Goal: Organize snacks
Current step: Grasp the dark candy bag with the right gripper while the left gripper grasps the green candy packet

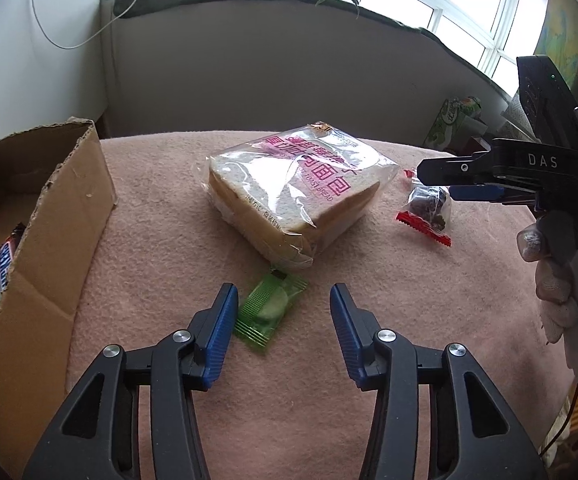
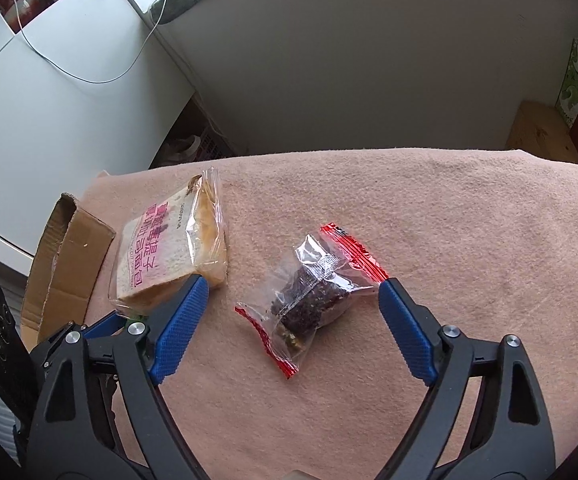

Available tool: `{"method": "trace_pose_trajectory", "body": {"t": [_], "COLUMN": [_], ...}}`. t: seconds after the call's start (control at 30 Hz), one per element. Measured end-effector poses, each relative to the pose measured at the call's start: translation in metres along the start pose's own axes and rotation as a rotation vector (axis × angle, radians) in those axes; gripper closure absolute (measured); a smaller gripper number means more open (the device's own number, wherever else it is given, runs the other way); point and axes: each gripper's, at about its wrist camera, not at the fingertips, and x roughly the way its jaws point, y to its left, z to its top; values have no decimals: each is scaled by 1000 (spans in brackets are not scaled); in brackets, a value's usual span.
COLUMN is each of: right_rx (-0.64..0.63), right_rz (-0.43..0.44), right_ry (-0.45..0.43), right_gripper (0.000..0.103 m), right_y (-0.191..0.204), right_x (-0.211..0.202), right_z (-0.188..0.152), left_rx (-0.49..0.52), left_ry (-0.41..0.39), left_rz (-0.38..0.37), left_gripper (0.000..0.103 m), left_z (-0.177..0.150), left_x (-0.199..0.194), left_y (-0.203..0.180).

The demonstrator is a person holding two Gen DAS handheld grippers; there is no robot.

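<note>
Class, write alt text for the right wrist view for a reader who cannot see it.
The right hand-held gripper stands open around a clear, red-edged snack packet on a pink cloth, not touching it. A bag of sliced bread and a cardboard box lie to the left.

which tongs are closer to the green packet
Left. The left tongs straddle the green packet, jaws open around it. The right tongs are off past the bread, over the red-edged packet.
</note>
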Motion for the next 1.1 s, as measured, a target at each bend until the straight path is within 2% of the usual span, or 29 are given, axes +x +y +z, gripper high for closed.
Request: {"method": "trace_pose_trajectory", "body": {"t": [0.1,0.23,0.43,0.53,0.57,0.63,0.8,0.87,0.93,1.1], "right_rx": [-5,-7,-56,-61,-62,-69,-74,-74,-71,-78], "right_rz": [-17,-36,-71,-72,-74,-82,-84,-79,-77,-78], "right_ry": [10,32,43,44,43,46,47,49,49,47], "right_gripper": [18,26,30,31,32,45,53,53,54,54], "right_y": [4,6,7,5,3,1,-6,-10,-12,-12], "right_x": [6,16,20,17,15,14,7,3,3,3], "right_z": [2,3,-1,-4,-5,-7,-8,-9,-9,-9], "left_rx": [-1,6,48,53,60,72,67,54,52,75], "left_ry": [5,9,10,14,16,16,32,38,34,35], "left_rz": [-11,-13,51,55,57,51,7,-6,-11,4], "left_gripper": [70,76,76,75,75,75,75,73,66,66], "left_z": [0,-2,-2,-1,0,1,4,6,7,7], "left_x": [2,2,0,0,1,3,8,8,7,10], "left_y": [2,0,-9,-8,-13,-16,-19,-19,-21,-27]}}
